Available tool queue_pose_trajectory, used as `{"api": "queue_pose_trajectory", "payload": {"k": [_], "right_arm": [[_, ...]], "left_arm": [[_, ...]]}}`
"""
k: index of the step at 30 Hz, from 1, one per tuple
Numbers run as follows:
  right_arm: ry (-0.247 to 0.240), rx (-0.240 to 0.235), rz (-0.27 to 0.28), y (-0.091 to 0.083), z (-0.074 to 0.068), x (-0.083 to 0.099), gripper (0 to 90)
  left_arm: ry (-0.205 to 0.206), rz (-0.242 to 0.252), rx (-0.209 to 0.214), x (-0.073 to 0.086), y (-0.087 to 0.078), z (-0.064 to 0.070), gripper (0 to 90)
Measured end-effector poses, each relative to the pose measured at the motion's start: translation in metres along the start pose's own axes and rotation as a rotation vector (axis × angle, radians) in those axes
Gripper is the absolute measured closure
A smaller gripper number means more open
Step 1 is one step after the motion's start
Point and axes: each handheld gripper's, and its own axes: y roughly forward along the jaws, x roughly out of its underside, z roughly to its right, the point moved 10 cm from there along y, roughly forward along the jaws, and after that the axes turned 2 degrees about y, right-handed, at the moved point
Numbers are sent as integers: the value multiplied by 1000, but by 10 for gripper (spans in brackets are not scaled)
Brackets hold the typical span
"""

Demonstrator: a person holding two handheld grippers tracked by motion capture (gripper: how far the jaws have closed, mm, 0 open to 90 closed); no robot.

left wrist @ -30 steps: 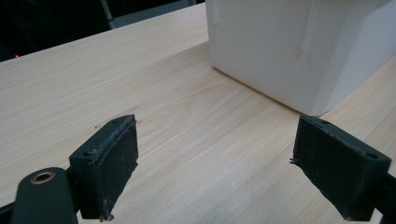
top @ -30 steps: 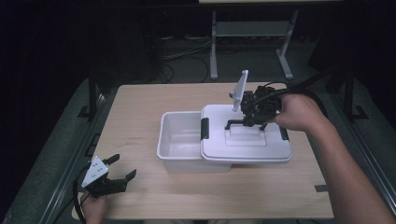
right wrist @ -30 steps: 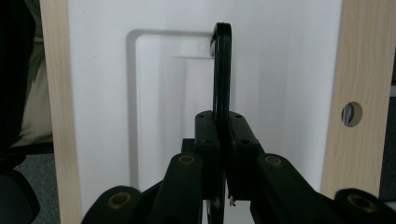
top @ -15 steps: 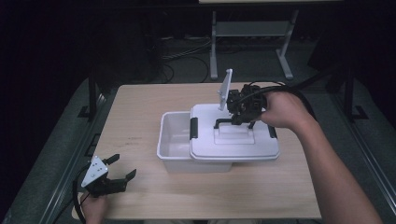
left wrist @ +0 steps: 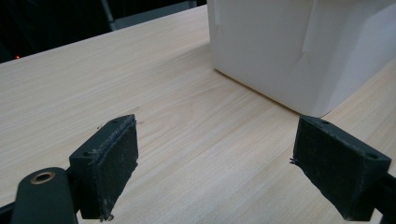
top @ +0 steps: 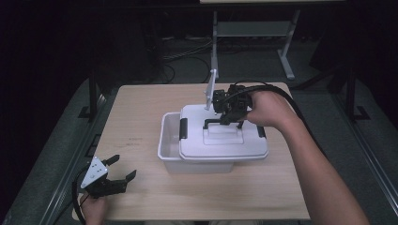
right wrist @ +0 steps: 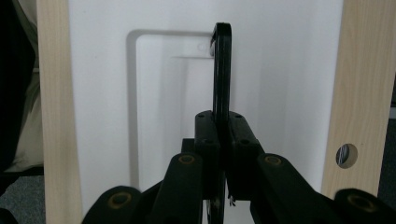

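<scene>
A white plastic box (top: 170,149) stands in the middle of the table, its left end uncovered. A white lid (top: 225,143) lies over most of it, offset to the right. My right gripper (top: 225,119) is shut on the lid's black handle (top: 212,123), which stands upright between the jaws in the right gripper view (right wrist: 221,74). My left gripper (top: 123,168) rests open near the table's front left corner, nothing between its pads (left wrist: 109,163). The box's white wall (left wrist: 280,51) shows ahead of it in the left gripper view.
The wooden table (top: 141,112) has bare room left of and behind the box. A black cable (top: 281,96) trails from my right gripper over the person's forearm. Metal stand legs (top: 286,51) and cables lie on the dark floor beyond the table's far edge.
My right gripper has carried the lid leftward by its handle, so it now covers more of the box. The left gripper has stayed put.
</scene>
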Motion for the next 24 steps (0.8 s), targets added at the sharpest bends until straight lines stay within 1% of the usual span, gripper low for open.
{"api": "queue_pose_trajectory", "payload": {"k": [7,11,17,24], "right_arm": [[8,-11,0,5,2,-13,845],[21,-9,-2,6,4,-20,845],[20,-8,0,8,7,-29,845],[25,-20,-3,14,10,-40,845]], "left_arm": [[0,2,-1,0,0,-1,135],[0,5,-1,0,-1,-1,135],[-2,7,-3,0,-1,-2,135],[-1,6,-2,0,-1,-1,135]]}}
